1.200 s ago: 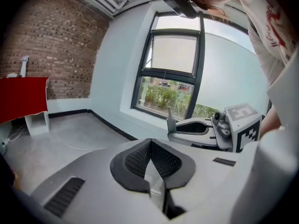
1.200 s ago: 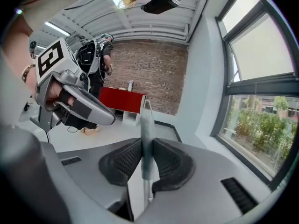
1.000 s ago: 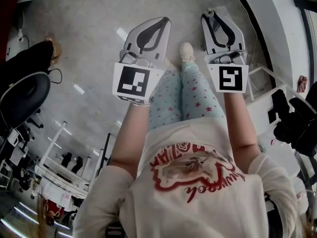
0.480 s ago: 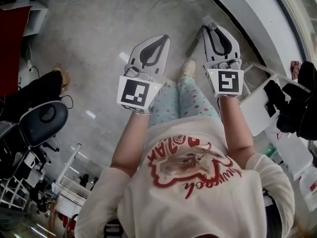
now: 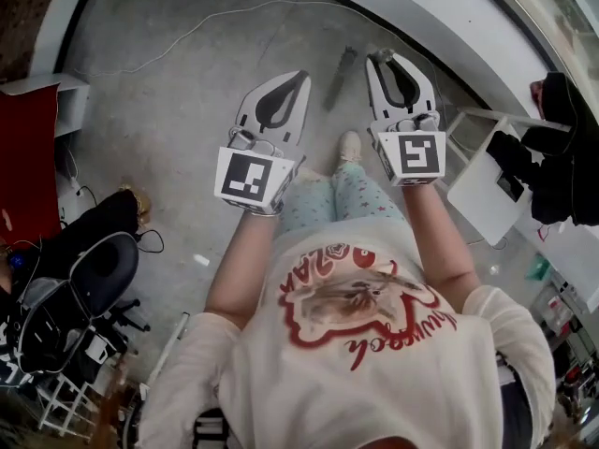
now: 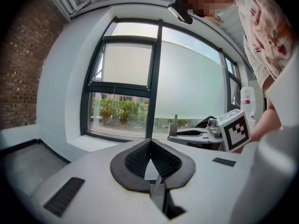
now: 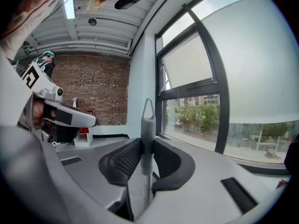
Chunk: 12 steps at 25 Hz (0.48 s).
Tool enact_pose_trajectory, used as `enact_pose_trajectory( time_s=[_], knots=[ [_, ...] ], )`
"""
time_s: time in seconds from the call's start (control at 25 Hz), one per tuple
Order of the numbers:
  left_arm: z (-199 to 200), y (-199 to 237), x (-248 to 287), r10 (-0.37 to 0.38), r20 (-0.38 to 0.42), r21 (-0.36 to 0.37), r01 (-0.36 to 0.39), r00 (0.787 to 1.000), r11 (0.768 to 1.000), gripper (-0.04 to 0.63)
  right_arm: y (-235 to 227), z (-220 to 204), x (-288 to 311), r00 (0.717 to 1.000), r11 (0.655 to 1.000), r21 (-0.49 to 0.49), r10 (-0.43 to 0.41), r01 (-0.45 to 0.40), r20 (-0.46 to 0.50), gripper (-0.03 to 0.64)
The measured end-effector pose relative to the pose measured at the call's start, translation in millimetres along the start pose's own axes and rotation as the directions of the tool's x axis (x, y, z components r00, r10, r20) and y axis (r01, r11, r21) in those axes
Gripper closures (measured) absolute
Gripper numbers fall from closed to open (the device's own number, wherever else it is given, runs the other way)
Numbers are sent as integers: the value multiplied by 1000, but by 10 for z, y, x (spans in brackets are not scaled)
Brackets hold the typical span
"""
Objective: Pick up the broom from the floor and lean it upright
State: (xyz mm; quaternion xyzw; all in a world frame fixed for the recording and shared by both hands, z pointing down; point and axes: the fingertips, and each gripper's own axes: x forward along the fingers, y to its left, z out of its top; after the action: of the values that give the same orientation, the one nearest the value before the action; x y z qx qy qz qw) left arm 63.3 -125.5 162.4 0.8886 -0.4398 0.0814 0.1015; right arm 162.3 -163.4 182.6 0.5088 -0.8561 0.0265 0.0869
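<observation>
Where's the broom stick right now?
In the right gripper view, the broom handle is pinched between the jaws of the right gripper. Its looped tip pokes up past them, with the big window behind.

The broom (image 7: 148, 125) is clamped by its grey handle between the pads of the right gripper (image 5: 393, 59) and is held roughly upright, off the floor. The handle's top end, shaped into a narrow teardrop hanging loop, is seen standing clear above the jaws, while a thinner, paler length of shaft is seen running down through the gap beneath them. The brush end is hidden in the gripper views and cannot be made out with certainty from the head view.
</observation>
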Motion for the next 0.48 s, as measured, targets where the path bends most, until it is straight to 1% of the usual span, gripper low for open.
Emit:
enact_pose_trajectory(
  time_s=[0.08, 0.16, 0.24, 0.36, 0.48],
  knots=[
    [123, -77, 75, -17, 6, 13, 17, 1000, 1000, 575, -89, 104, -81, 1000, 1000, -10, -20, 20, 9, 520],
    [262, -187, 172, -38, 17, 34, 38, 999, 999, 575, -224, 213, -171, 999, 999, -7, -38, 38, 37, 521],
    [394, -328, 299, -68, 25, 61, 66, 997, 996, 575, -443, 288, -284, 995, 997, 4, -82, 82, 52, 522],
    [569, -551, 505, -113, 41, 94, 109, 993, 990, 575, -796, 332, -490, 988, 989, 8, -146, 146, 51, 520],
    [727, -828, 707, -170, 63, 116, 162, 983, 980, 575, -1127, 368, -727, 974, 976, 36, -215, 213, 69, 522]
  ],
)
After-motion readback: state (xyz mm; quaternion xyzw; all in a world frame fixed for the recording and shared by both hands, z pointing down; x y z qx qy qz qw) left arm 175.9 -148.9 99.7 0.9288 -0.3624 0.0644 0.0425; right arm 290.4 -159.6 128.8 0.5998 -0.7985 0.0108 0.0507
